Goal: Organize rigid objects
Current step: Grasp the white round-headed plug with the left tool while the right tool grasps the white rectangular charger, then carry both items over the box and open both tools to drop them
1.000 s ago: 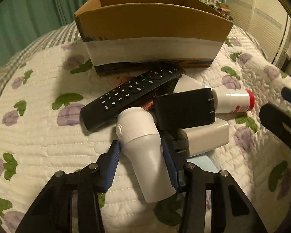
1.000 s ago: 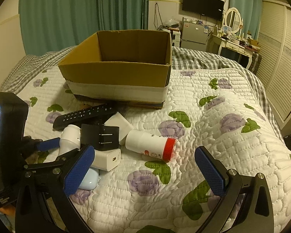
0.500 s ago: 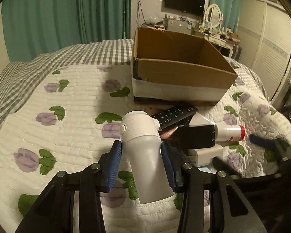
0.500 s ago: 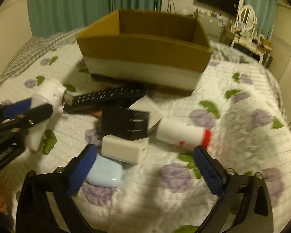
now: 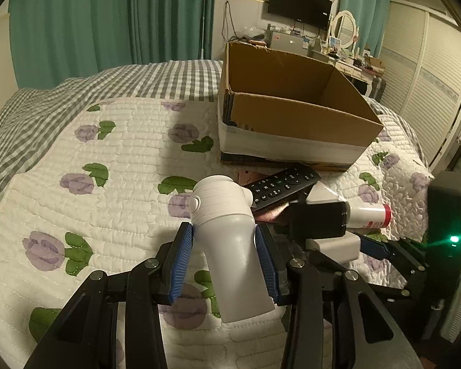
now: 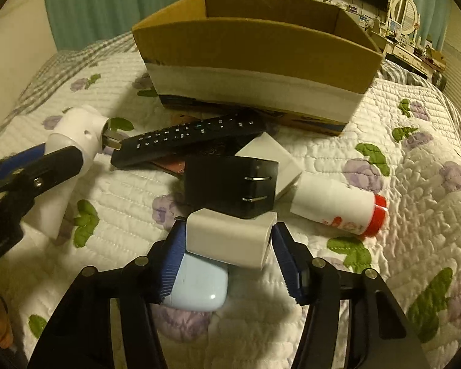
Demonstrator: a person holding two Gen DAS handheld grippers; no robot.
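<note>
While the left gripper (image 5: 226, 259) pinches a white plug (image 5: 227, 240) by its body between both blue pads, lifted off the quilt (image 5: 107, 203), the left wrist view shows the open box (image 5: 295, 117) farther ahead to the right. A remote (image 5: 281, 189) lies in front of the box, with a black adapter (image 5: 318, 220), a white charger (image 5: 338, 246) and a bottle (image 5: 370, 215) piled beside it.

From the right wrist view, the right gripper (image 6: 227, 259) has its fingers set narrow on either side of the white charger (image 6: 230, 240), pads touching or almost touching its sides; I cannot tell if it grips. The charger rests on a pale blue case (image 6: 196, 287) and under the black adapter (image 6: 230, 190). At left, the plug (image 6: 73, 144) hangs in the left gripper, prongs toward the remote (image 6: 187, 141). The bottle (image 6: 338, 207) lies at right, the box (image 6: 255, 58) behind.
</note>
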